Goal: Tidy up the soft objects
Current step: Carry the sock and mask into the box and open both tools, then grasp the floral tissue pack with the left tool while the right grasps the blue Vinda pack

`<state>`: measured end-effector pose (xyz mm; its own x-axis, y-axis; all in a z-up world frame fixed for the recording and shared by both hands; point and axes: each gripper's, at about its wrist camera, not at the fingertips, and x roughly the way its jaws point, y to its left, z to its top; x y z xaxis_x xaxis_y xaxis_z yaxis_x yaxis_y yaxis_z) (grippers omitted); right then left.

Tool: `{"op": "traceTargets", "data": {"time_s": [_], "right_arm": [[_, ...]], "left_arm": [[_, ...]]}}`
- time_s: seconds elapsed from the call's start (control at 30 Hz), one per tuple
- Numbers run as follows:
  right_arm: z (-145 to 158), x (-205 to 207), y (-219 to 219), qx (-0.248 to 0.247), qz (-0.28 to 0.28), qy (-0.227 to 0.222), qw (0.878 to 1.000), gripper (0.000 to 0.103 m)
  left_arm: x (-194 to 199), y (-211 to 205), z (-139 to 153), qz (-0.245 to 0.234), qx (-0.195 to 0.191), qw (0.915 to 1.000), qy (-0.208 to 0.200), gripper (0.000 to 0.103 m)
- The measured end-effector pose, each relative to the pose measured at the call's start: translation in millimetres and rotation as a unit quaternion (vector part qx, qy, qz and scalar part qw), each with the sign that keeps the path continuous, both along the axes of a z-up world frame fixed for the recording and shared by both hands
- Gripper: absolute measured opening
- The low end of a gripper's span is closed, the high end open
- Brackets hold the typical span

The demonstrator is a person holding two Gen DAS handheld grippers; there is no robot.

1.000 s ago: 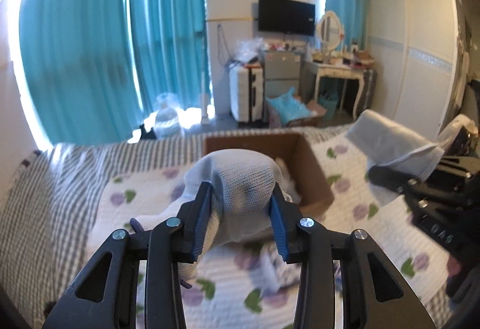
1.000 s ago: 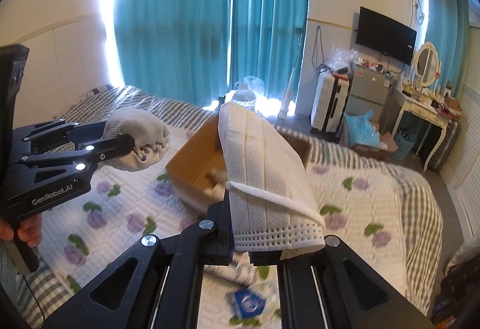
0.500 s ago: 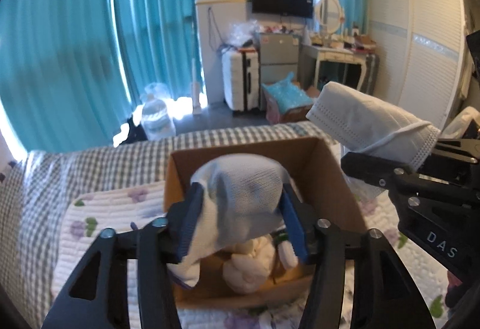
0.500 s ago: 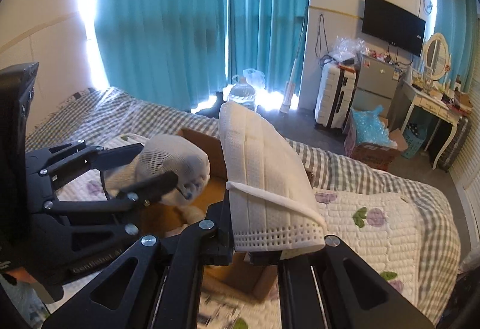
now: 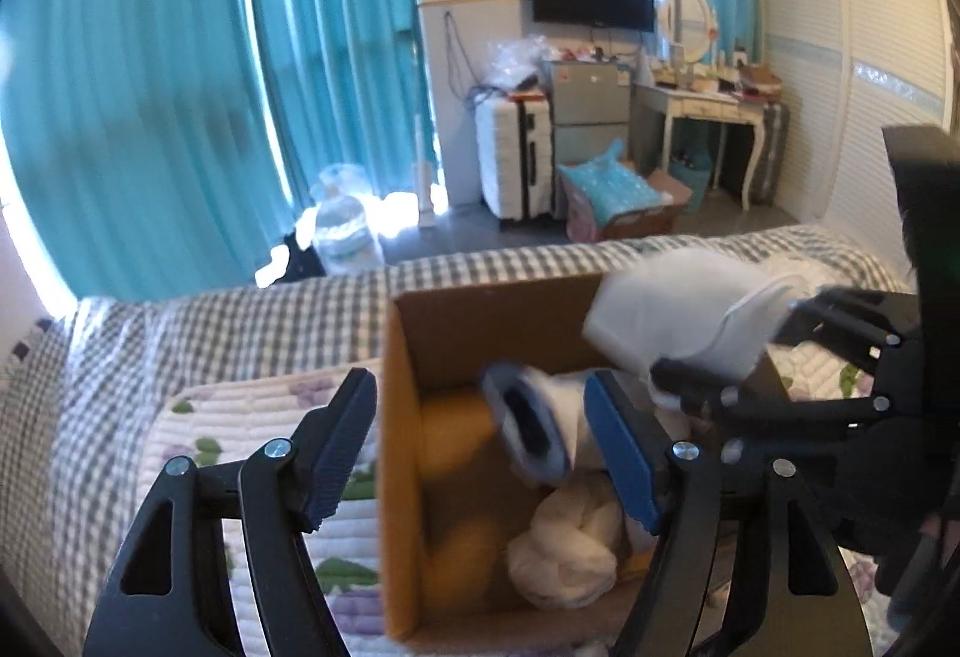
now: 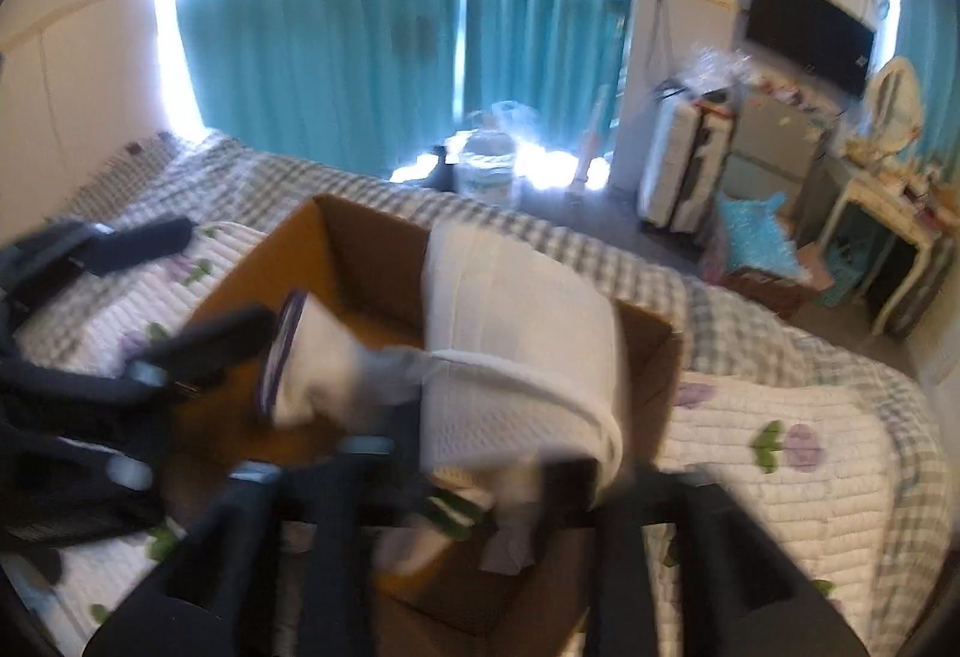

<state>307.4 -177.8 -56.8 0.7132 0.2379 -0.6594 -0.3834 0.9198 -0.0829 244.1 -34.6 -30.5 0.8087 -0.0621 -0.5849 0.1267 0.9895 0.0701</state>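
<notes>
An open cardboard box (image 5: 401, 417) sits on the bed; it also shows in the right wrist view (image 6: 360, 243). My left gripper (image 5: 480, 435) is open above the box. A white glove with a dark cuff (image 5: 540, 429) is loose between the left gripper's fingers, over the box; it also shows in the right wrist view (image 6: 324, 363). A white knotted soft item (image 5: 570, 543) lies in the box. My right gripper (image 6: 462, 477) holds a white face mask (image 6: 516, 351) over the box's right side; the mask is also in the left wrist view (image 5: 678, 315).
The bed has a floral quilt (image 5: 240, 417) over a checked sheet (image 5: 210, 315). Beyond the bed are teal curtains (image 5: 180, 87), a water jug (image 5: 345, 231), a white suitcase (image 5: 510, 153), a dressing table (image 5: 708, 111) and a wardrobe (image 5: 870, 57).
My left gripper has opened and let go of the white glove, which is dropping into the box. Both grippers have moved down closer over the box; the mask stays held.
</notes>
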Motion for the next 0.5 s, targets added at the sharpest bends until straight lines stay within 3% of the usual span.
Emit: {"op": "traceTargets", "data": {"time_s": [0.2,0.33,0.43,0.5], "right_arm": [[23.2,-28.2,-18.8,0.037,-0.023,-0.005,0.999,0.060],[60.0,-72.6,-28.9,0.028,-0.027,-0.033,0.999,0.078],[90.3,-110.5,-37.0,0.020,-0.031,-0.047,0.998,0.083],[107.4,-134.8,-43.8,0.019,-0.031,-0.057,0.998,0.089]], "left_arm": [[-33.8,14.4,24.9,0.014,-0.010,0.9998,-0.007,0.073],[-71.2,13.6,49.0,0.016,0.001,0.9996,-0.025,0.074],[-106.6,11.6,71.0,0.015,-0.004,0.9992,-0.036,0.100],[-128.3,11.2,82.8,0.019,-0.007,0.9982,-0.057,0.102]]}}
